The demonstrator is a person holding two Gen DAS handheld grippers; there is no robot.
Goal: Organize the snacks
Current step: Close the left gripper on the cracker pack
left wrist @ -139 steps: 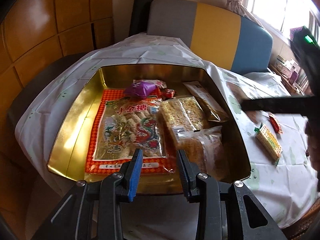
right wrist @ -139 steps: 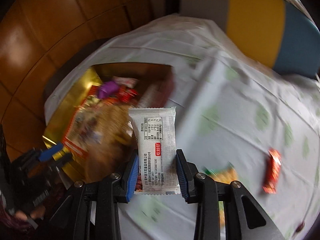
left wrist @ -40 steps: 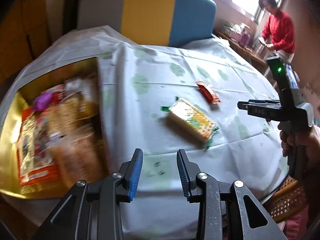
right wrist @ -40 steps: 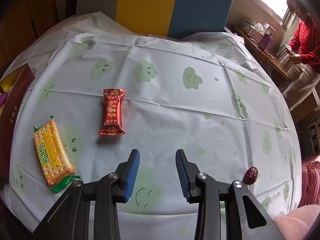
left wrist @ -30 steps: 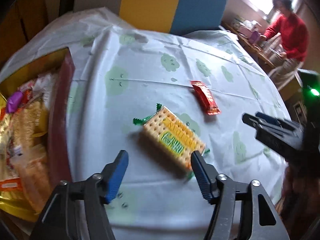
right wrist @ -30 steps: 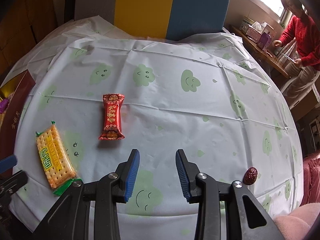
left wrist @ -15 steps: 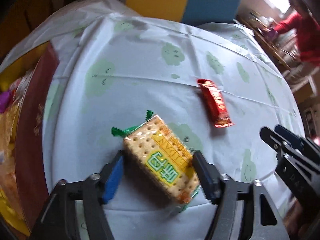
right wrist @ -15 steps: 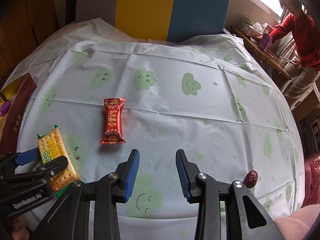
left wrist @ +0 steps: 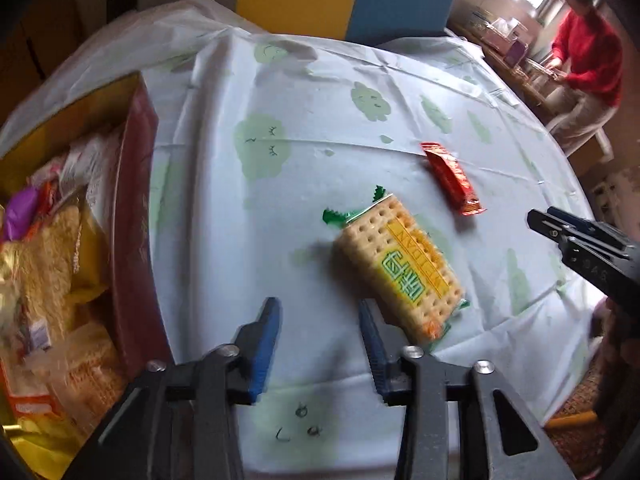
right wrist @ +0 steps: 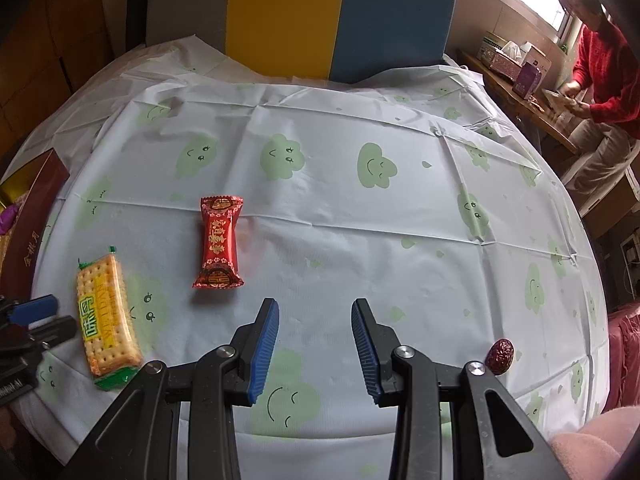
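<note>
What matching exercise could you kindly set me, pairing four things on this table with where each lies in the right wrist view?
Things:
1. cracker pack
2. red candy
3. dried red date
4. snack box

Places:
A. far left edge of the tablecloth, maroon wall showing
B. alone near the right edge
C. middle of the cloth, lying lengthwise away from the camera
D. on the left, green wrapper ends showing

Pairs: 1-D, 2-C, 3-B, 4-A
</note>
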